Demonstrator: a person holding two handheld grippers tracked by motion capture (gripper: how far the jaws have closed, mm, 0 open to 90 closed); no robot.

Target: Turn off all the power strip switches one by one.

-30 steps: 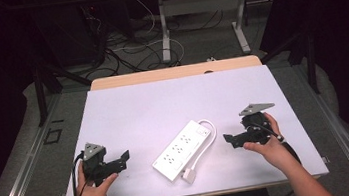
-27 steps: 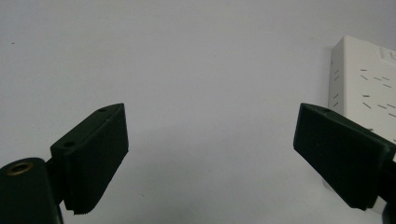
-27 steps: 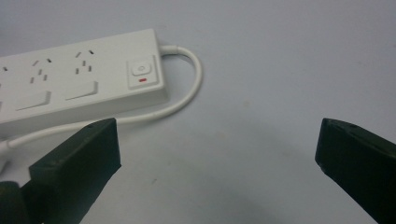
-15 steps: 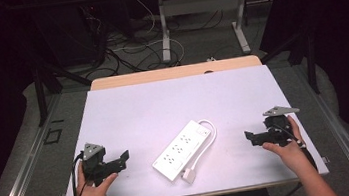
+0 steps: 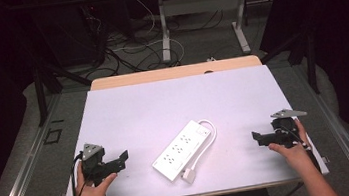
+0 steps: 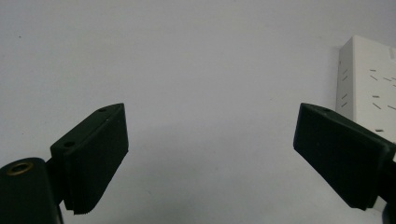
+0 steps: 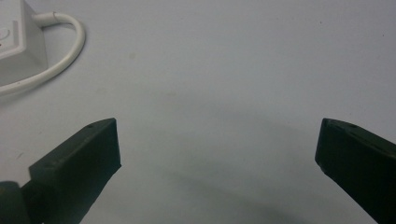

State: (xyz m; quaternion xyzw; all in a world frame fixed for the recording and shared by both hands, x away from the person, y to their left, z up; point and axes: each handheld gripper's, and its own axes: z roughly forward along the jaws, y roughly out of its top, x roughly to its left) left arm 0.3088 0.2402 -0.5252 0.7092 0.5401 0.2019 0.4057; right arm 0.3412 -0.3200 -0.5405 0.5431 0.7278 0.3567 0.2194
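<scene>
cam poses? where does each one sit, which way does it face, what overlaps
High view: above the person's side, looking forward and down on the table; both forearms, left gripper, right gripper.
Left gripper view: on the left gripper, facing the power strip; jaws wide apart.
Right gripper view: on the right gripper, facing the strip's cord; jaws wide apart.
Shared: power strip, table.

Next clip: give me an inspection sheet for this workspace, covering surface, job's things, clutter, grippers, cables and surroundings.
Surface: white table top, with a wooden edge strip at the far side.
Job's things: white power strip lying flat and diagonal, its cord looped back beside it, plug near the front edge.
Clutter: nothing seen.
Grippers: left gripper and right gripper both open, holding nothing, apart from the strip.
Cables: a black lead trails from each gripper.
Surroundings: dark room, floor cables, another table's legs beyond.
</scene>
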